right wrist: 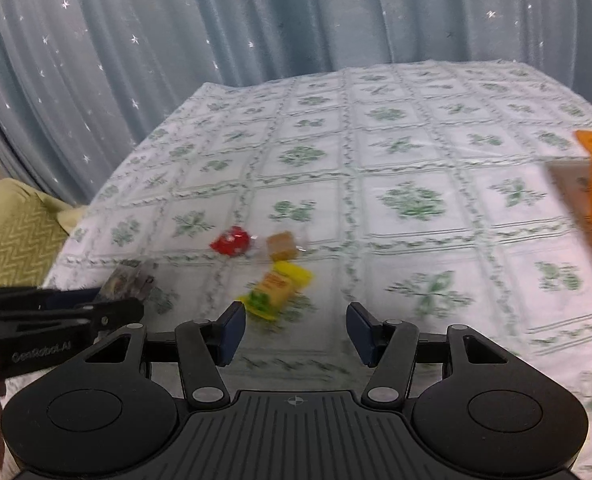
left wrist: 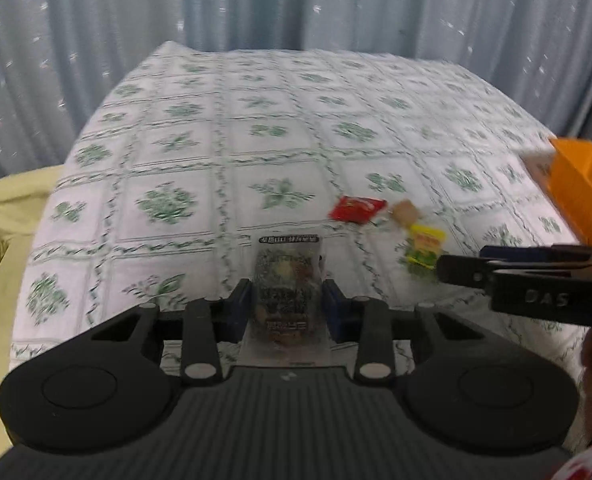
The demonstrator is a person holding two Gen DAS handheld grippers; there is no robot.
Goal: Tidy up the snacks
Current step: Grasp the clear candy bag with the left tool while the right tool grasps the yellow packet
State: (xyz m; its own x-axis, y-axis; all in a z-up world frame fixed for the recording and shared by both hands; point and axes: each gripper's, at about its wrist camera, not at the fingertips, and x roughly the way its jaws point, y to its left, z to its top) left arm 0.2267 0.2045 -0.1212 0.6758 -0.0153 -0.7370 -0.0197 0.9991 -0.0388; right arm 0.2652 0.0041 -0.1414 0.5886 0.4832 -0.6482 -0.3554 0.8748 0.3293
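Sitting between left claw [left wrist: 288, 306] fingers: packet [left wrist: 286, 284]

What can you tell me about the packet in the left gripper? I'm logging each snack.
The clear snack packet looks like see-through plastic with a dark printed strip on top and brownish, dark contents. It stands upright, clamped between the blue pads of the left gripper, lifted over the floral tablecloth. The print is too blurred to read.

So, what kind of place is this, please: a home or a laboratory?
Probably a home room. A table wears a floral green-and-white tablecloth, a blue star-patterned curtain hangs behind it, and a yellow-green cushioned seat stands beside it.
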